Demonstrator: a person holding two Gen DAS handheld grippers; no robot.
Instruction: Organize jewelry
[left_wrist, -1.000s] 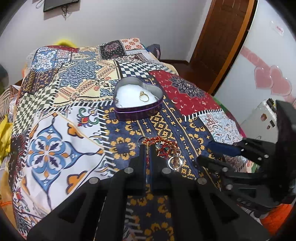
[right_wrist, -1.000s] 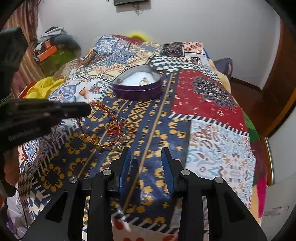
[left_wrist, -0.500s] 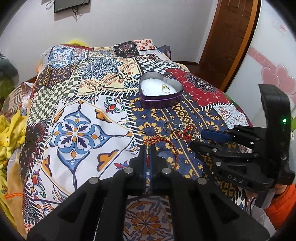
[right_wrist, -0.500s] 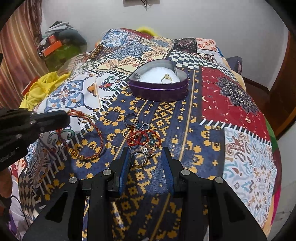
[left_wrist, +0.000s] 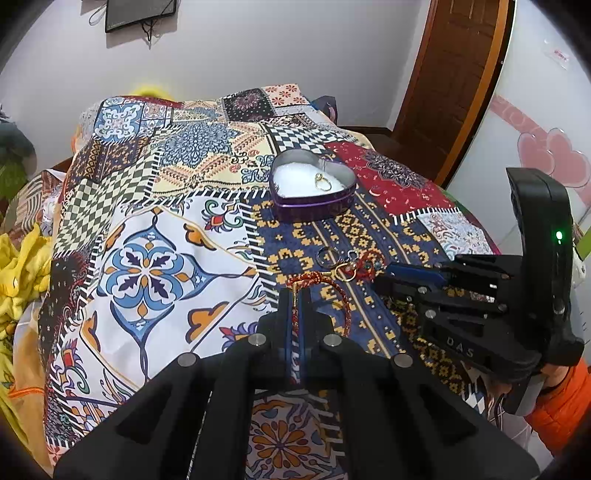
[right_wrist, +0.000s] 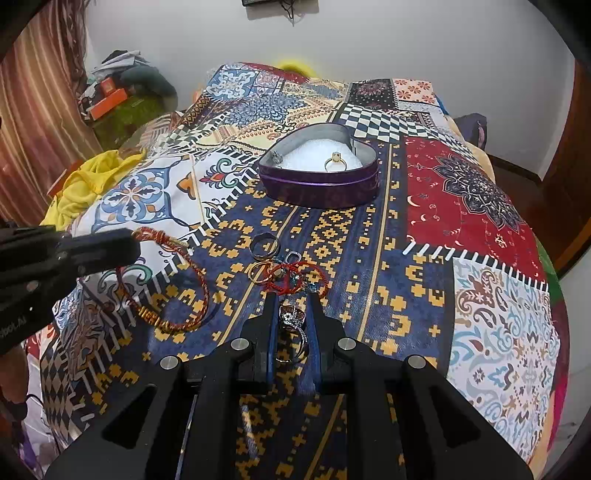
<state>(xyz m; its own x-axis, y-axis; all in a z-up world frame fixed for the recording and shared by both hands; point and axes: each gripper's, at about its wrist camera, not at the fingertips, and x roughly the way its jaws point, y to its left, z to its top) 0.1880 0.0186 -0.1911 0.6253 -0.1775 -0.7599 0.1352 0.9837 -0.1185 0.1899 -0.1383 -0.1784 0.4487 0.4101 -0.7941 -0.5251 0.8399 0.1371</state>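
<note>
My left gripper (left_wrist: 295, 291) is shut on a red braided bracelet (left_wrist: 341, 295), which hangs as a loop over the quilt, also seen in the right wrist view (right_wrist: 173, 284). My right gripper (right_wrist: 293, 299) is open, its fingers on either side of a silver stone ring (right_wrist: 291, 317) on the quilt. Just beyond lie a dark band ring (right_wrist: 264, 245), gold rings and a red cord tangle (right_wrist: 295, 277). A purple heart-shaped tin (right_wrist: 321, 188) holds a gold ring (right_wrist: 335, 162) on white padding; it also shows in the left wrist view (left_wrist: 314, 184).
A patchwork quilt (right_wrist: 461, 206) covers the bed. Yellow cloth (right_wrist: 85, 184) lies at its left edge, with clutter and a curtain (right_wrist: 33, 110) beyond. A wooden door (left_wrist: 458, 74) and a white cabinet with pink hearts (left_wrist: 550, 158) stand to the right.
The left gripper has pulled the red bracelet back and left, away from the pile. The right gripper has moved forward and down, so that its fingers now straddle the silver ring.
</note>
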